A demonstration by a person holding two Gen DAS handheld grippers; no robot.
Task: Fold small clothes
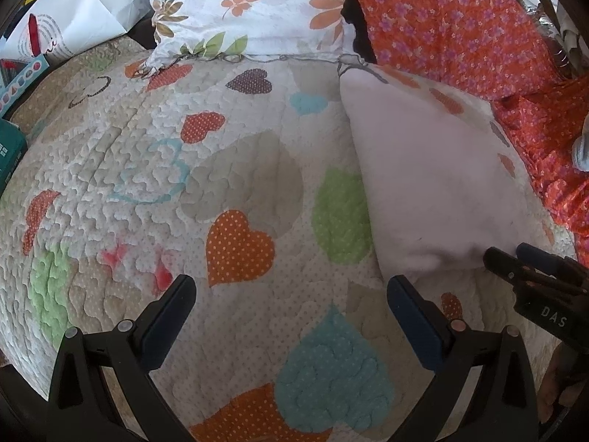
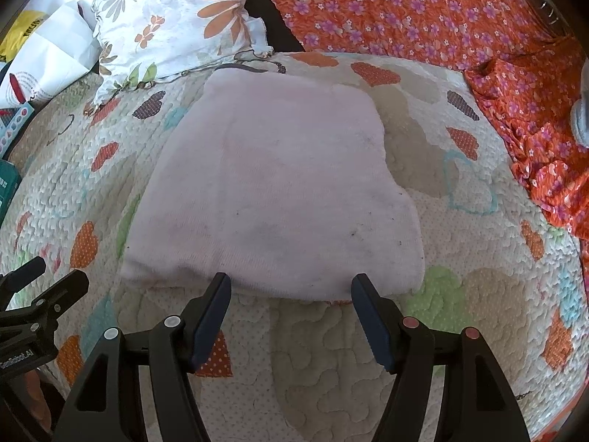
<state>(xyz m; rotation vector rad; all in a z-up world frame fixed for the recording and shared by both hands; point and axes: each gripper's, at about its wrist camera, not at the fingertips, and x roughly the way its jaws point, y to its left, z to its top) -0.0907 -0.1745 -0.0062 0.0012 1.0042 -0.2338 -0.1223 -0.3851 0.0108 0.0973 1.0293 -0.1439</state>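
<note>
Black left tongs [image 1: 291,296] and right tongs [image 2: 291,294] carry dark-blue pads.

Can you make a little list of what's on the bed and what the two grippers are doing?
surface: heart-patterned quilt
clothing: pale pink garment, lying flat, looks partly folded
left gripper: open, over bare quilt, left of the garment
right gripper: open, at the garment's near edge, holding nothing
behind: flowered pillow, orange flowered cloth
</note>
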